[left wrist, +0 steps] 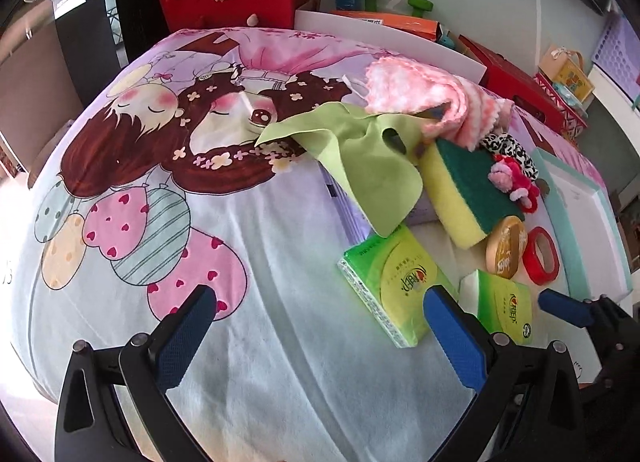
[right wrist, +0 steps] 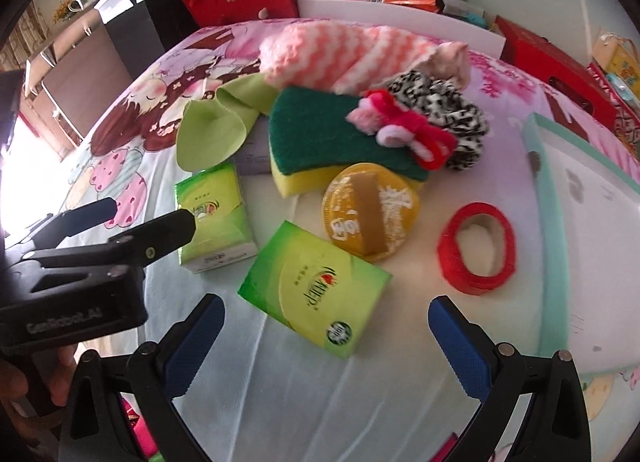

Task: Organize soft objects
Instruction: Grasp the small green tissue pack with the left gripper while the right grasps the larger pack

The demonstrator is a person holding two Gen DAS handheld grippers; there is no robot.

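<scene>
A heap of soft things lies on the cartoon bedsheet [left wrist: 168,221]: a light green cloth [left wrist: 360,153], a pink-and-white zigzag towel [right wrist: 340,57], a yellow sponge with a green top [right wrist: 332,133], a black-and-white scrunchie [right wrist: 452,113] and a red-and-pink bow [right wrist: 404,129]. Two green tissue packs [right wrist: 214,217] [right wrist: 316,286] lie in front of the heap. My right gripper [right wrist: 328,346] is open just short of the nearer pack and holds nothing. My left gripper [left wrist: 320,342] is open over the bare sheet, with the left tissue pack [left wrist: 396,286] just ahead of its right finger.
A yellow round tin [right wrist: 372,209] and a red tape roll [right wrist: 476,246] lie beside the packs. A teal-rimmed white tray [right wrist: 548,181] sits at the right. Behind the bed stand a red felt bag [left wrist: 228,1], boxes, a bottle and green dumbbells.
</scene>
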